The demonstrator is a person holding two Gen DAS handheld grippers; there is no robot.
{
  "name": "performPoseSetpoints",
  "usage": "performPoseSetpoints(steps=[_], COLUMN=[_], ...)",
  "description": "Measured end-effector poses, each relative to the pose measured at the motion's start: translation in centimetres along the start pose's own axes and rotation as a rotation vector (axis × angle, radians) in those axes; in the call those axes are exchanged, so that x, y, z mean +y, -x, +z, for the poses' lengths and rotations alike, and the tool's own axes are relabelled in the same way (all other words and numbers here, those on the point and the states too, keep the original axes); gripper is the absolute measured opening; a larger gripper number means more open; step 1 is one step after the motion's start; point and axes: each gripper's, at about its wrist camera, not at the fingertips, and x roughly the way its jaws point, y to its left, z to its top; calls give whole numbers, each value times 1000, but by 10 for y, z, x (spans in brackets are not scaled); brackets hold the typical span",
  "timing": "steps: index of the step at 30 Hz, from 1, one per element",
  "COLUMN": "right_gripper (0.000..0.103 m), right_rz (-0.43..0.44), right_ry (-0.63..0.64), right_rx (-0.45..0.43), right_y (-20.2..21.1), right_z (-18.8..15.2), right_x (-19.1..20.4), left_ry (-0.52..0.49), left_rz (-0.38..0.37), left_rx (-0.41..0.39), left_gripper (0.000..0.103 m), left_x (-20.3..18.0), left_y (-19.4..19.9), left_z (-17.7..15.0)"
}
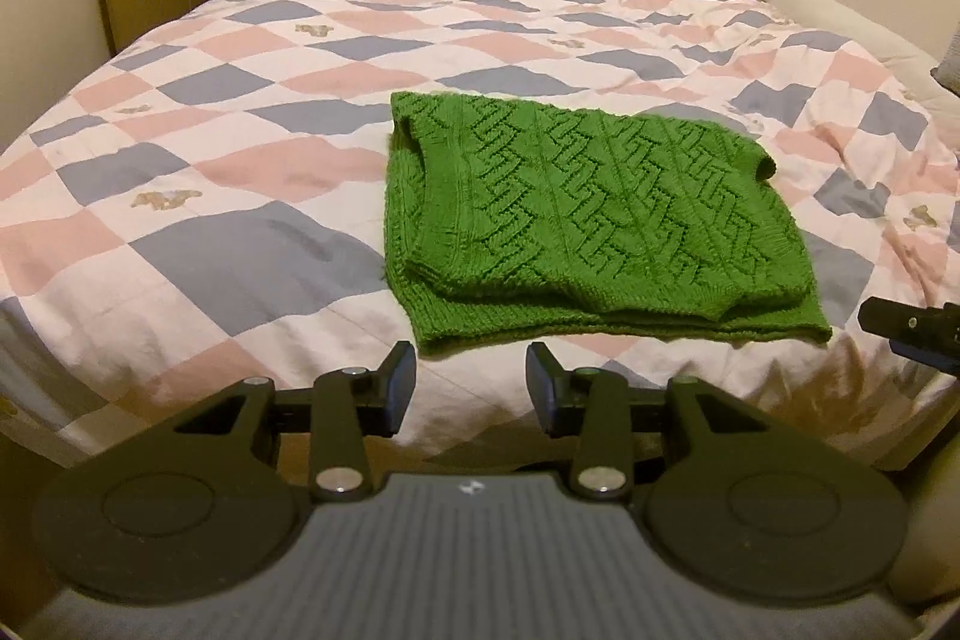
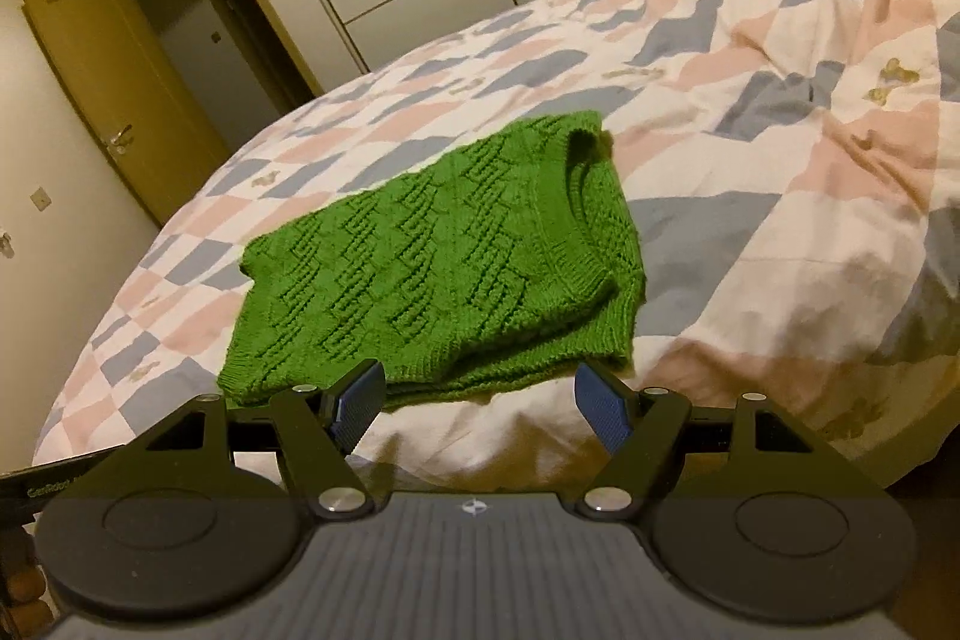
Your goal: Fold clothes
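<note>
— Where's the green sweater (image 1: 576, 226)?
— Folded on the bed's checked quilt (image 1: 240, 142), near the front edge.
— The claws?
— Left claw (image 1: 470, 388) and right claw (image 2: 479, 403) both released (empty), just short of it.

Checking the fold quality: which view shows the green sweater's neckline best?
The right wrist view: the green sweater shows its ribbed neckline curving on top. The left wrist view shows the sweater whole, with the neckline along its left edge.
</note>
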Motion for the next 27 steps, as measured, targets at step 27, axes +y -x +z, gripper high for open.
performPoseSetpoints(steps=[27], right_gripper=[71], right_rz=[-5], right_ry=[85], right_rx=[14], right_y=[-78], right_z=[23], right_x=[-16], left_ry=[258], left_rz=[-224], left_rx=[139], left_gripper=[61], left_x=[74], left_y=[-141], left_z=[44])
